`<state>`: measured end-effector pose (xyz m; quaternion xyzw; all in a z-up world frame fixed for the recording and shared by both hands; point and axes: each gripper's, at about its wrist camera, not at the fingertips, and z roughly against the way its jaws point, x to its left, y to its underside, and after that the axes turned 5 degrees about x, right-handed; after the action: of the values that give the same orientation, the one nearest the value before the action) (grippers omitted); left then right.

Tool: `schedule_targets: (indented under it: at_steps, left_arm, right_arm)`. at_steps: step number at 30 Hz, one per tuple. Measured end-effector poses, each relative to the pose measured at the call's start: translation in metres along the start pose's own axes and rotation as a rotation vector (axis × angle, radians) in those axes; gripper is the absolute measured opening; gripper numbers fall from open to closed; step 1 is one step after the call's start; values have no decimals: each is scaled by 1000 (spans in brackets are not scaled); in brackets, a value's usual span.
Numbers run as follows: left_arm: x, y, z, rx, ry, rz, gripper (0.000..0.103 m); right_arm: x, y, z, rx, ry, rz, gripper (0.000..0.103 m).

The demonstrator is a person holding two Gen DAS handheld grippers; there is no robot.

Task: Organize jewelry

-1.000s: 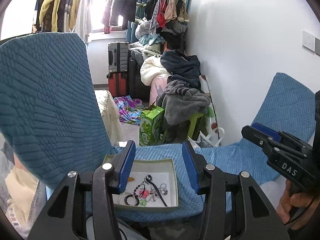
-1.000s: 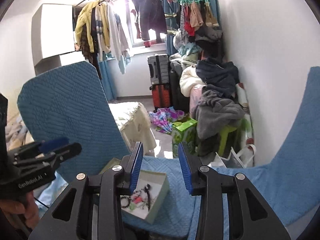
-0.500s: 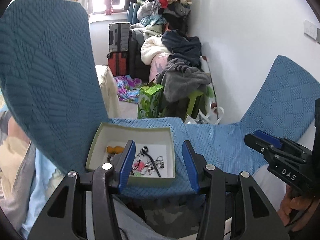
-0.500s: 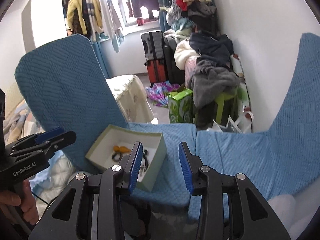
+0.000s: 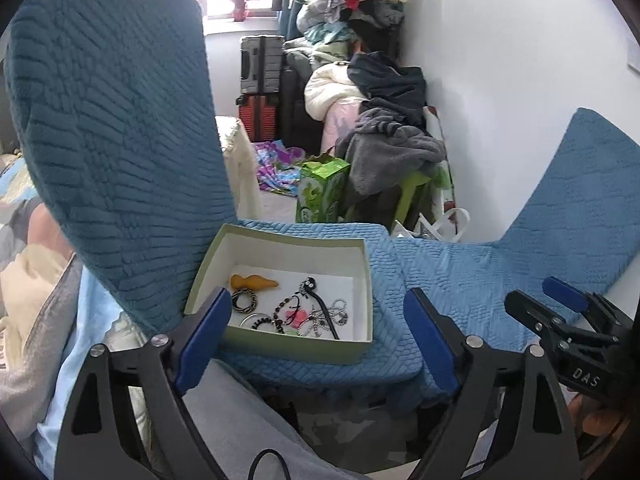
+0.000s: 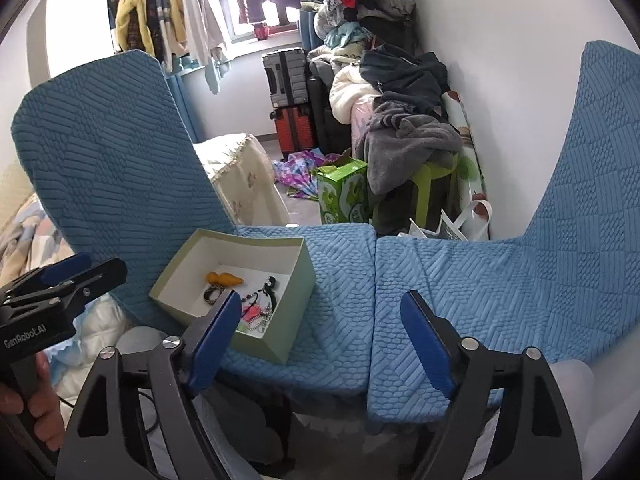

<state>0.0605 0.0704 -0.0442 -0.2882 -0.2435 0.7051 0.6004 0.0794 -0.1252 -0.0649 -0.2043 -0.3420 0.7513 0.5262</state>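
We are hovering both grippers, left gripper (image 5: 316,330) and right gripper (image 6: 320,334), spread wide and empty, before the box (image 5: 296,350) holding tangled jewelry (image 5: 294,312); next needs a careful single-piece pinch.

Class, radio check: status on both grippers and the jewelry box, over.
Left gripper open, empty, above the box's near edge. Right gripper open, empty. Jewelry box on blue chair seat, pieces tangled inside. Nothing blocking.

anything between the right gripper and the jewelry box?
Nothing. In the right wrist view only bare blue seat cover separates the open right gripper from the box.
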Motion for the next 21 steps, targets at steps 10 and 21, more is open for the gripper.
schedule_targets:
  at_steps: [10,21]
  left_arm:
    - [1,4,-7,19,-40,-3,102]
    - [3,5,-17,62,-45,5,102]
  right_arm:
    - [-3,6,-8,22,22,-1,103]
    - [-7,6,-12,29,55,-20,103]
